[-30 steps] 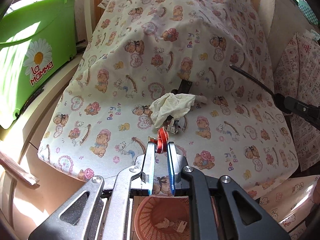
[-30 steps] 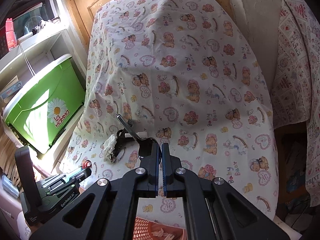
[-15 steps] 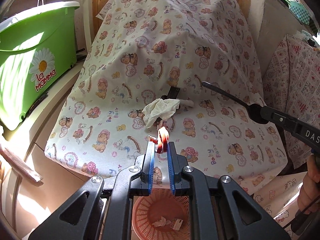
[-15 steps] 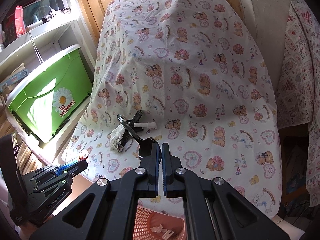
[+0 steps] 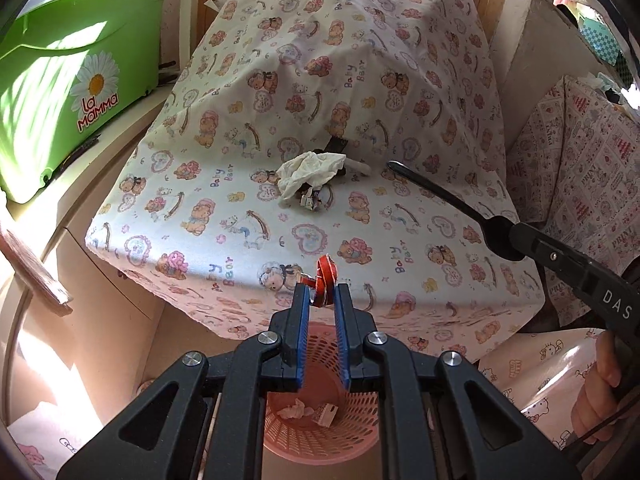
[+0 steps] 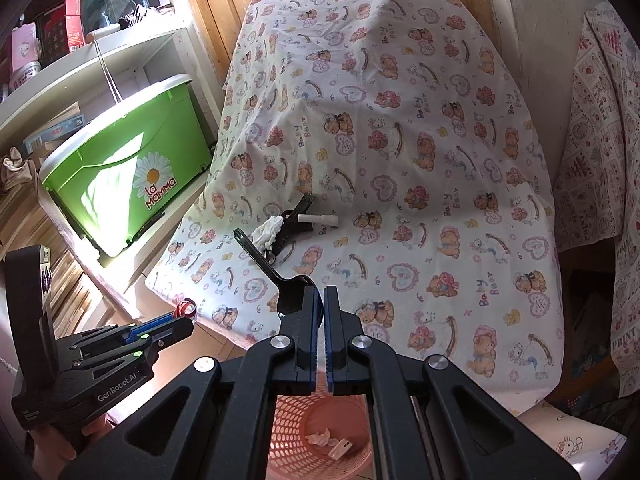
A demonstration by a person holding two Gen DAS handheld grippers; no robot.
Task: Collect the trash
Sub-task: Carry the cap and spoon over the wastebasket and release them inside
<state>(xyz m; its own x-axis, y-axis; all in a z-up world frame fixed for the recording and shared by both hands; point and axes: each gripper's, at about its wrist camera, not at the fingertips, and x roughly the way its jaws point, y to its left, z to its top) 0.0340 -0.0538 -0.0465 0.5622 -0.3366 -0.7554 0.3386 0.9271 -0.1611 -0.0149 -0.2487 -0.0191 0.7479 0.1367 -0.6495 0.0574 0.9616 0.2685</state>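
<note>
Left wrist view: the left claw [image 5: 323, 297] is clenched on one small red wrapper [image 5: 325, 276], pinched between its two blue-lined fingers [image 5: 301, 312] at the near edge of the worktop [image 5: 224, 216]. The worktop is draped in a white cloth printed with teddy bears and hearts. Directly below the claw stands one pink basket [image 5: 320, 436] on the floor, and two scraps lie in its bottom: a crumpled white bit and a small tan piece.

Farther back on the worktop, near its middle, sits a small heap of trash. One crumpled white tissue [image 5: 310, 170] lies on top of it, one small printed scrap [image 5: 311, 201] is just nearer than the tissue and touches it, one black strip [image 5: 334, 146] pokes out on the far side, and one white tube [image 5: 357, 166] sticks out to the right.

From the right side, one black plastic spoon [image 5: 444, 200] reaches toward the heap, with its handle tip near the white tube but apart from it. Right wrist view: the right claw [image 6: 320, 300] is clenched on the bowl of that spoon, so the handle points away toward the heap, and the two fingers stand almost together.

One green tub [image 5: 60, 80] with a daisy and the words "La Mamma" sits on a shelf to the left of the worktop. A second patterned cloth [image 5: 580, 168] hangs at the right.
</note>
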